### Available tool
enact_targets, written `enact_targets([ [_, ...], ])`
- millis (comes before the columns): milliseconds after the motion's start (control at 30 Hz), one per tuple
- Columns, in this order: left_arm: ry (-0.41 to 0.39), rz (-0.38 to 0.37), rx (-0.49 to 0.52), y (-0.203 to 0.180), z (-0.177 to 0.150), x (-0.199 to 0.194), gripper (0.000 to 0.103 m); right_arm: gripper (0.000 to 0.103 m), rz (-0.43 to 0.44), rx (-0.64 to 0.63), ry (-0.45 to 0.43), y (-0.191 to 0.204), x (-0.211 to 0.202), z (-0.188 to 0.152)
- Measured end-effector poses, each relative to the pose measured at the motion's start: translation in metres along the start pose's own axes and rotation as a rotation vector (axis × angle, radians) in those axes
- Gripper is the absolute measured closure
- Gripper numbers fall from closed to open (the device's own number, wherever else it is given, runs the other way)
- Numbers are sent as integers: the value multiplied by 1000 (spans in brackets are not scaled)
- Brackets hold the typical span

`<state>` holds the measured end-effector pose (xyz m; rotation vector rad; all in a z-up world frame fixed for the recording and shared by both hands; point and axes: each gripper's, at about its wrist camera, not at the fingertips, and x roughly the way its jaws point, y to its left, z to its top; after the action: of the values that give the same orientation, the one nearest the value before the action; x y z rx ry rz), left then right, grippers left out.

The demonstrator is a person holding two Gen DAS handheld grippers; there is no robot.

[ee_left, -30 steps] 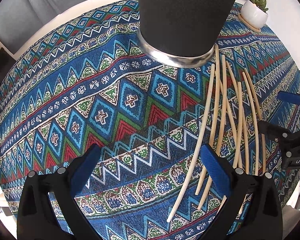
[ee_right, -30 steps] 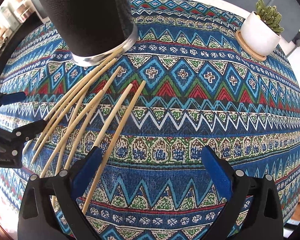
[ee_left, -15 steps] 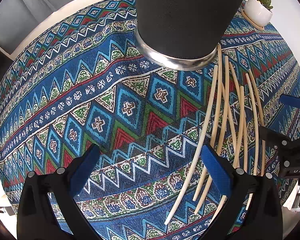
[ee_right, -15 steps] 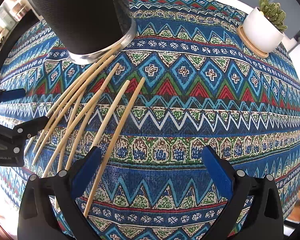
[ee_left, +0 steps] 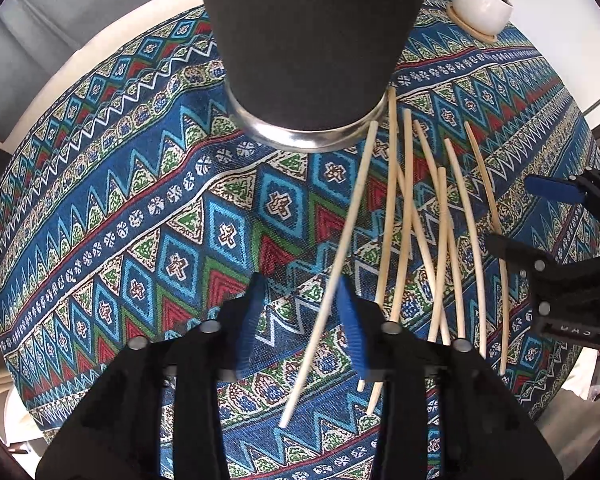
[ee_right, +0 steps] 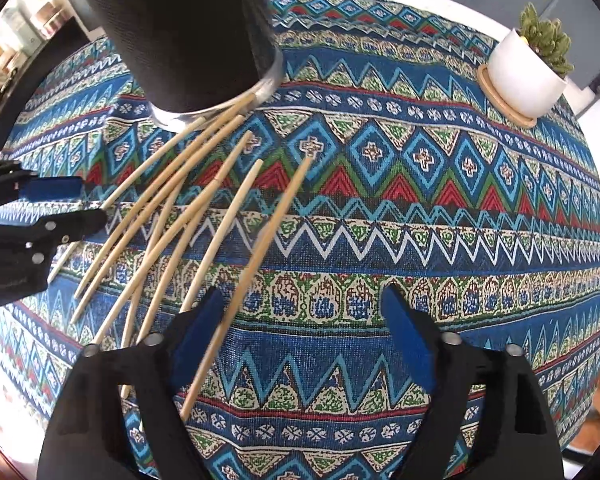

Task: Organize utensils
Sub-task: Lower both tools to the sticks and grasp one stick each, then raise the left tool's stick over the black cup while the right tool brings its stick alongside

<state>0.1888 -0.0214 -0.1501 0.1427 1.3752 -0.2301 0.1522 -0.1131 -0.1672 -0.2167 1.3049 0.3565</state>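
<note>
Both sets of fingers had just been closing: left gripper (ee_left: pixel 300 320) narrowing around the outermost chopstick (ee_left: pixel 340 240), right gripper (ee_right: pixel 304 336) half-shut on nothing yet. Pickup looked underway.

A home dining spot: a patterned tablecloth (ee_right: pixel 420 216) covers the table, with a potted succulent (ee_right: pixel 528 68) on it.

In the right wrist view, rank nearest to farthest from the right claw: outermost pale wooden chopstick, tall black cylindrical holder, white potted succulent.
1. Outermost pale wooden chopstick: by the right claw's left pad.
2. Tall black cylindrical holder: upper left.
3. White potted succulent: far upper right.
</note>
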Motion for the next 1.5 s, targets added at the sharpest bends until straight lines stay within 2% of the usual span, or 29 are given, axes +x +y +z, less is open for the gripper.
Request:
enact_targets([
  [33, -1, -15, -1, 0, 2, 1, 84, 70, 7, -17, -8, 3, -2, 0],
  [67, -1, -39, -15, 2, 4, 2, 95, 92, 19, -28, -10, 5, -4, 1],
  [100, -1, -65, -48, 7, 6, 4, 95, 97, 12, -28, -9, 5, -3, 2],
  [333, 8, -163, -150, 22, 2, 12, 96, 99, 78, 16, 27, -7, 0, 13],
  [467, 14, -145, -153, 15, -15, 6, 99, 99, 100, 19, 42, -16, 2, 14],
  [633, 28, -145, -189, 20, -30, 9, 99, 99, 115, 21, 52, -32, 0, 5],
  [667, 26, -147, -199, 23, -33, 9, 99, 99, 119, 23, 50, -38, -4, -6],
  [800, 17, -145, -228, 23, -59, -5, 99, 99, 130, 26, 41, -49, -13, -12],
  [933, 8, -127, -245, 23, -76, -27, 99, 99, 137, 27, 26, -63, -26, -8],
  [1167, -31, -65, -262, 67, -111, -66, 99, 99, 141, 16, -21, -74, -57, 4],
  [1300, -73, -4, -280, 82, -117, -88, 98, 99, 142, 29, -58, -83, -76, 16],
  [1500, -143, 29, -307, 103, -112, -128, 98, 99, 138, 11, -141, -78, -109, 42],
])
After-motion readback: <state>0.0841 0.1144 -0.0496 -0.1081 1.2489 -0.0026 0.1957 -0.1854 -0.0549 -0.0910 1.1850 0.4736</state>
